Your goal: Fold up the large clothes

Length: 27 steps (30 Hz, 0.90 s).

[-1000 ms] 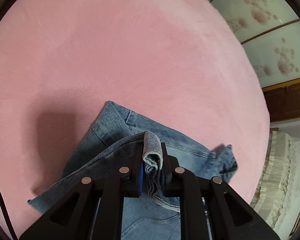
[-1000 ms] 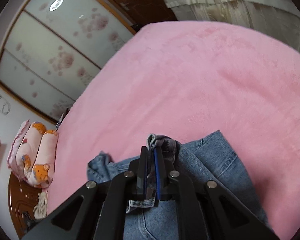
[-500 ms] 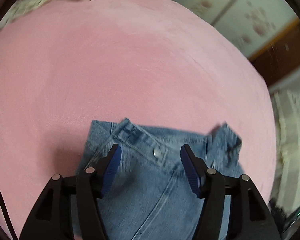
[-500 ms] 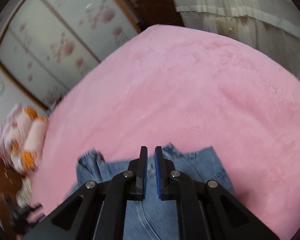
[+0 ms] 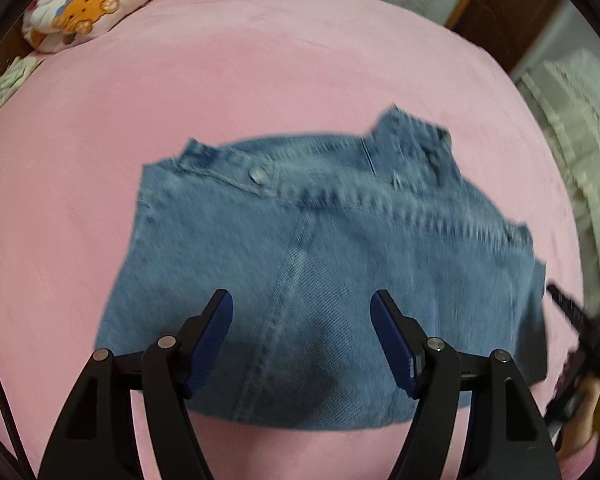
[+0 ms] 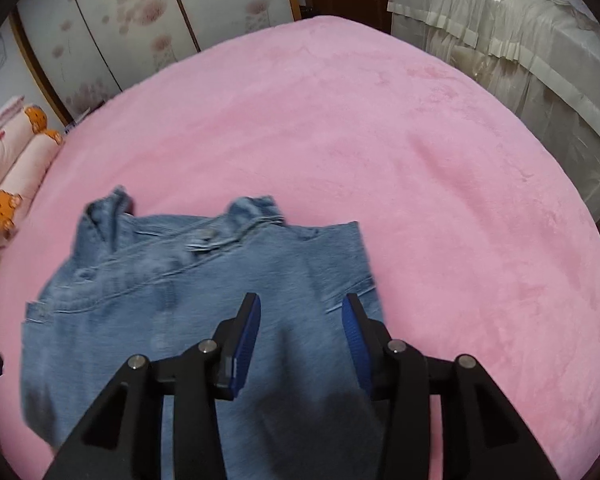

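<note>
A pair of blue denim jeans (image 5: 320, 248) lies folded flat on the pink bed cover (image 5: 260, 72), waistband and button at its far edge. My left gripper (image 5: 302, 300) is open and empty, held above the near part of the jeans. In the right wrist view the jeans (image 6: 160, 300) lie left of centre on the pink cover (image 6: 420, 160). My right gripper (image 6: 300, 304) is open and empty above the jeans' right part. The right gripper shows blurred at the left wrist view's right edge (image 5: 580, 328).
A rolled pink bear-print blanket (image 5: 96, 0) lies at the bed's far left; it also shows in the right wrist view (image 6: 12, 160). Flowered wardrobe doors (image 6: 140, 20) stand behind. A cream frilled cover (image 6: 520, 40) hangs at the right, beyond the bed's edge.
Both grippers let go of the jeans' waistband and opened, the left first, the right just now. Both drew back and up, so the folded jeans now lie flat.
</note>
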{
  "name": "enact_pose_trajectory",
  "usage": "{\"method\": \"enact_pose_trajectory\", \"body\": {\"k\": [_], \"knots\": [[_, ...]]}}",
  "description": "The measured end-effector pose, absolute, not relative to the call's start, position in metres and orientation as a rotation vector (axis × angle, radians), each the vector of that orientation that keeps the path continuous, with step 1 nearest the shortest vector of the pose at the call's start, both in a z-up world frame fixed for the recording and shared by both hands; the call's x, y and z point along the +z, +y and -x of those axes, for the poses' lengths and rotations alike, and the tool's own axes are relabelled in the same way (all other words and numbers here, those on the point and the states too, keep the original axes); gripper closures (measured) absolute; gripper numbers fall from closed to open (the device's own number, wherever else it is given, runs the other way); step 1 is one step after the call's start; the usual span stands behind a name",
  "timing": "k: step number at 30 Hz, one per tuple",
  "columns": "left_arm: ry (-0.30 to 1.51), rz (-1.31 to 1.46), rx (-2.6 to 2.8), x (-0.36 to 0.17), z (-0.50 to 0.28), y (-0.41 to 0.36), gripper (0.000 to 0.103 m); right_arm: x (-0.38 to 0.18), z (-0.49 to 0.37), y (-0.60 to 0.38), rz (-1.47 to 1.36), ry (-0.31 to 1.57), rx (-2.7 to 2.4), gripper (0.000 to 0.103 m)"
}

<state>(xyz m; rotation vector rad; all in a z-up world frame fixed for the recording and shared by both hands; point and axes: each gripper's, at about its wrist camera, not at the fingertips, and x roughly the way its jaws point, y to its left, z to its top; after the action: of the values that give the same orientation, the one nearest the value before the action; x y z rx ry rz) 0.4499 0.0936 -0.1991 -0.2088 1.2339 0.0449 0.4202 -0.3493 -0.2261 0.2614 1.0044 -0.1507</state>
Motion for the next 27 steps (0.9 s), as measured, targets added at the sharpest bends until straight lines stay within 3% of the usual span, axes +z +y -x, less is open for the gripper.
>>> {"method": "enact_pose_trajectory", "body": {"k": [7, 8, 9, 19, 27], "knots": [[1.283, 0.206, 0.04, -0.22, -0.43, 0.056, 0.033, -0.267, -0.451, -0.369, -0.417, 1.134, -0.004, 0.061], [1.29, 0.203, 0.041, -0.222, -0.429, 0.051, 0.033, -0.266, -0.451, -0.369, -0.416, 1.116, 0.015, 0.074], [1.292, 0.195, 0.039, -0.222, -0.429, 0.046, 0.033, -0.264, -0.45, -0.369, -0.408, 1.105, 0.032, 0.099], [1.278, 0.119, 0.005, -0.211, -0.423, 0.006, 0.033, -0.245, -0.416, -0.381, -0.293, 1.033, -0.045, 0.103], [1.281, 0.064, 0.006, -0.215, -0.415, -0.001, 0.033, -0.232, -0.399, -0.39, -0.341, 0.991, -0.071, 0.1]]}}
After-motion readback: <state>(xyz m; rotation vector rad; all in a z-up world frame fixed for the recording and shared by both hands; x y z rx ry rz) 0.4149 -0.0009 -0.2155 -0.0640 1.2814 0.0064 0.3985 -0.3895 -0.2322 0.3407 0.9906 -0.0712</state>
